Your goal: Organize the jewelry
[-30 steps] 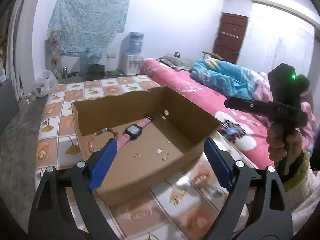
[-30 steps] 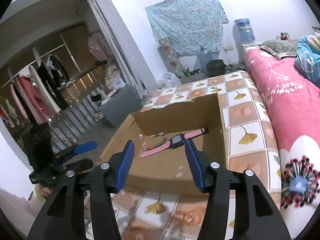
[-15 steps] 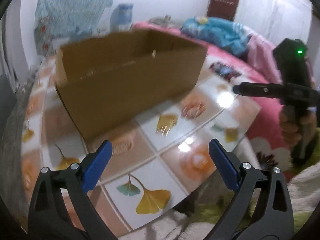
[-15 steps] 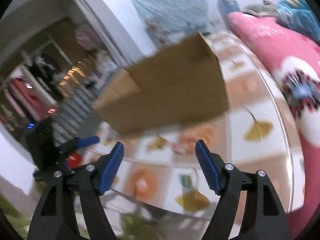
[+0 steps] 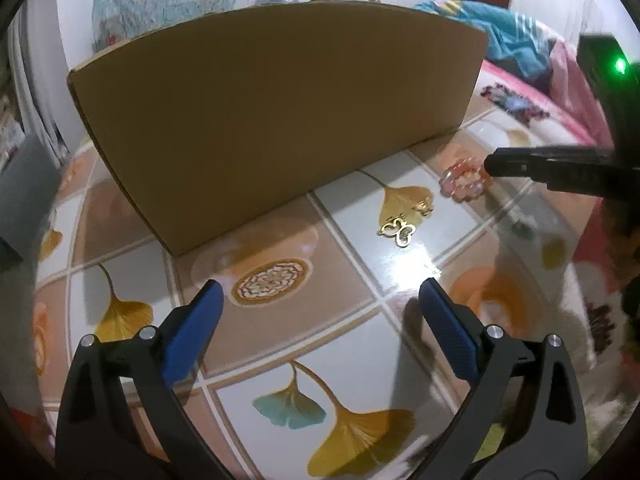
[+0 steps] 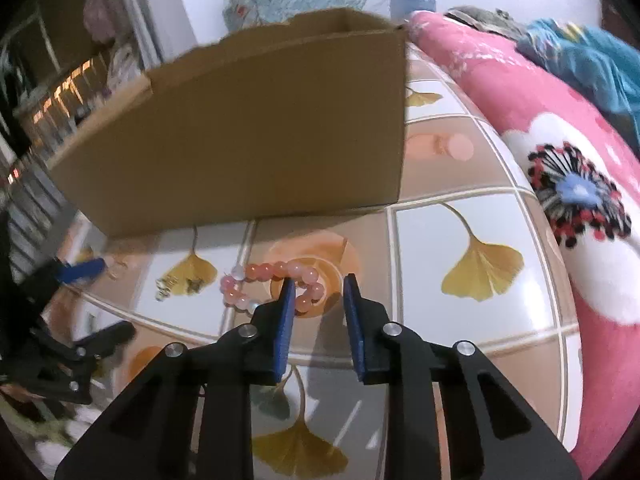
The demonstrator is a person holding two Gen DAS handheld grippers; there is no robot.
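glossy ginkgo-print tiled tabletop (image 6: 460, 236) carries a brown cardboard box (image 6: 256, 136). pink beaded bracelet (image 6: 276, 284) lies in front of it. right gripper (image 6: 318, 300) jaws have just been narrowing, straddling one side of the bracelet, pads not pressing. left gripper (image 5: 320, 304) wide open, empty, near a gold butterfly charm (image 5: 398, 230).

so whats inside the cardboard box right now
Cannot tell: both wrist views show only the outer walls of the cardboard box, so its floor is hidden. Outside it, a pink bead bracelet lies on the tiled tabletop.
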